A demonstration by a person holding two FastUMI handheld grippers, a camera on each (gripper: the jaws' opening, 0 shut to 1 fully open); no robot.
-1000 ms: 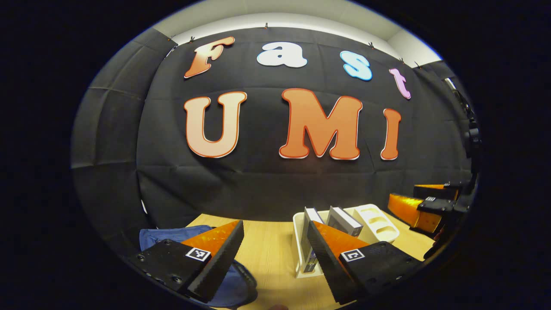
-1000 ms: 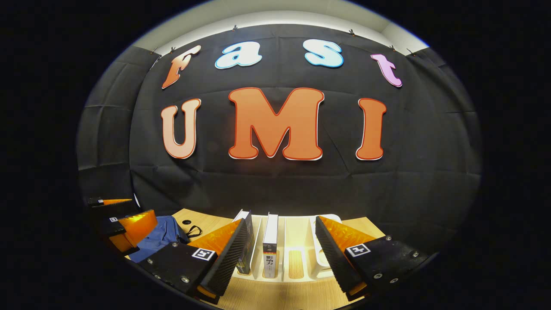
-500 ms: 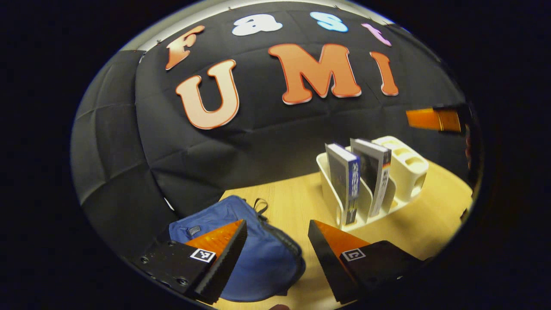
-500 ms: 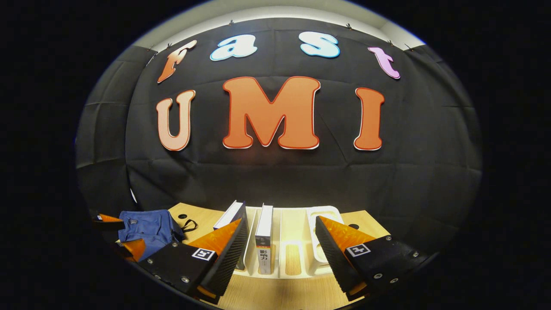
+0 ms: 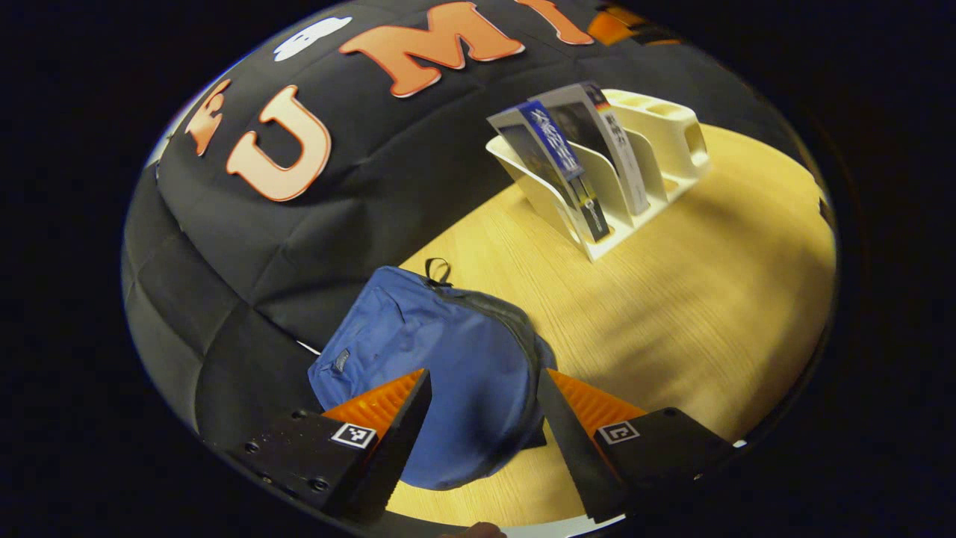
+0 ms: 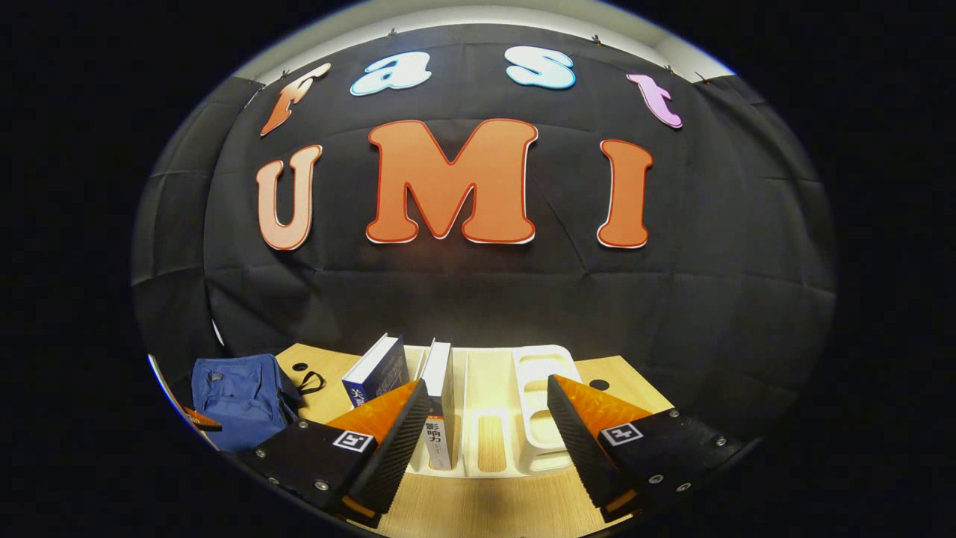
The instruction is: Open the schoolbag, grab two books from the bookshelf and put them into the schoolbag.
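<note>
A blue schoolbag (image 5: 441, 366) lies flat on the wooden table, its dark zipper edge along its right side. My left gripper (image 5: 482, 422) hangs open above the bag's near end, nothing between its fingers. A white bookshelf rack (image 5: 657, 138) stands farther off and holds a blue-spined book (image 5: 556, 161) and a white-spined book (image 5: 609, 142). My right gripper (image 6: 485, 430) is open in front of the rack (image 6: 523, 418), where the blue-spined book (image 6: 377, 370) leans left and the white-spined book (image 6: 439, 396) stands upright. The schoolbag (image 6: 235, 396) lies at the far left there.
The wooden table (image 5: 687, 299) stretches right of the bag. Black cloth wall stands close behind bag and rack. The rack's right-hand slots (image 6: 541, 388) hold no books. A round dark hole (image 6: 597, 385) marks the tabletop beside the rack.
The left gripper has tipped down and swung left over the schoolbag, which now sits between its fingers in view. The right gripper has drifted slightly, still facing the rack. Both stay open.
</note>
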